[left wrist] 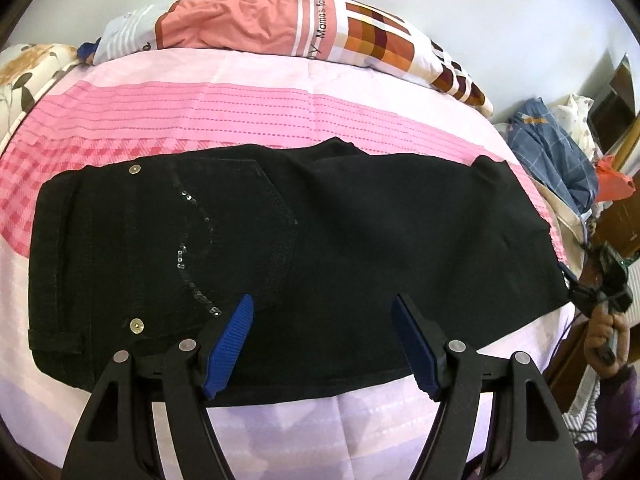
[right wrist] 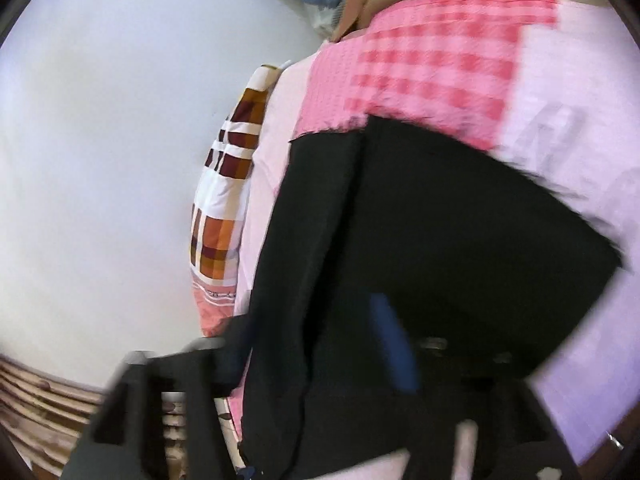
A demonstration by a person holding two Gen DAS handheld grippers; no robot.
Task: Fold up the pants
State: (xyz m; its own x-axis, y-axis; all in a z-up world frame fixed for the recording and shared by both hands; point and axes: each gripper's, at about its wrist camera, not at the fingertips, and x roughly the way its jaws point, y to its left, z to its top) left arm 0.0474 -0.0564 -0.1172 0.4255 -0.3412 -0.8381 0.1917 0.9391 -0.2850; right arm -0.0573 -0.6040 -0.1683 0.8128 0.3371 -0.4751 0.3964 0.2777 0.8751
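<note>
Black pants lie folded lengthwise on the pink bed sheet, waistband at the left, sequined pocket up. My left gripper is open and empty, hovering over the pants' near edge. In the left wrist view my right gripper is at the far right, at the leg end of the pants. The right wrist view is blurred and tilted: black pants fabric drapes between the fingers, and one blue pad shows against it. The right gripper seems shut on the pants.
A patterned pillow lies along the bed's far edge by the white wall. A blue plaid garment and other clothes are piled past the bed's right end. A floral pillow is at the left.
</note>
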